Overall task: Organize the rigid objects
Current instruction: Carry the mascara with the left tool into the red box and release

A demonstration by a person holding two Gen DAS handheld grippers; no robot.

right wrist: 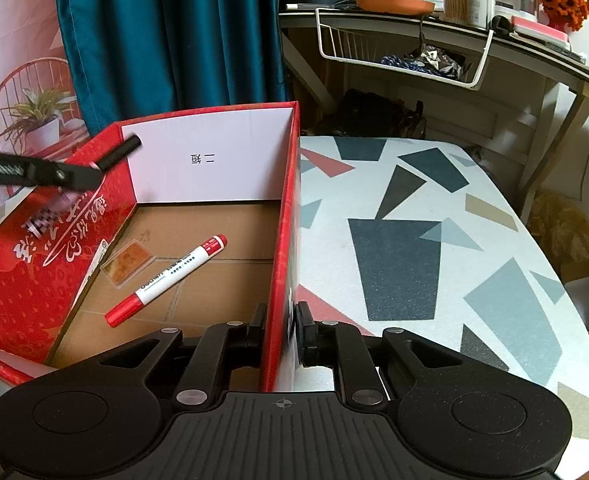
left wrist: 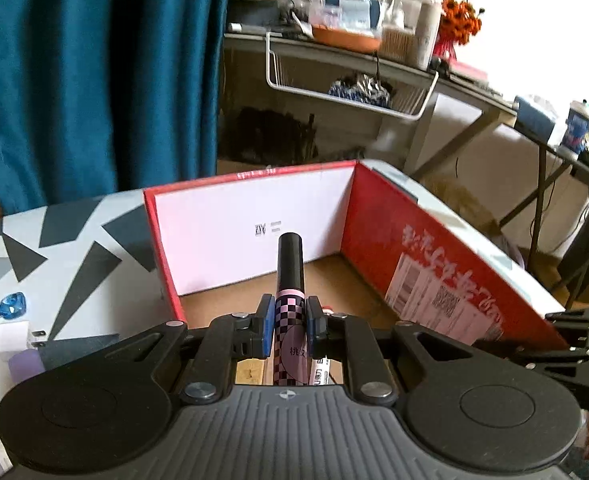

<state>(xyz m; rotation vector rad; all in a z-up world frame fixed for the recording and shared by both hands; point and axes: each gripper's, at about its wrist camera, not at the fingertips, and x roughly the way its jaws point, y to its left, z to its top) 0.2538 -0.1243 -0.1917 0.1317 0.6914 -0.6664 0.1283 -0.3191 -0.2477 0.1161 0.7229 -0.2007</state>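
Note:
A pink-and-black checkered tube with a black cap (left wrist: 290,280) is clamped between the pads of my left gripper (left wrist: 290,320), held above the open red cardboard box (left wrist: 434,264). In the right wrist view my right gripper (right wrist: 281,324) is shut on the box's right wall (right wrist: 286,240). On the brown box floor lie a red-and-white marker (right wrist: 166,280) and a small clear orange case (right wrist: 128,262). The left gripper (right wrist: 90,172) comes in over the box's left wall, with the tube's black cap (right wrist: 120,152) sticking out. Part of the marker (left wrist: 320,372) shows under the left fingers.
The box stands on a table with a geometric-patterned top (right wrist: 414,240). Left of the box lie a small blue bottle (left wrist: 11,305), a white plug (left wrist: 14,336) and a purple item (left wrist: 26,364). Behind are a teal curtain (right wrist: 166,40) and a cluttered desk with a wire basket (right wrist: 406,60).

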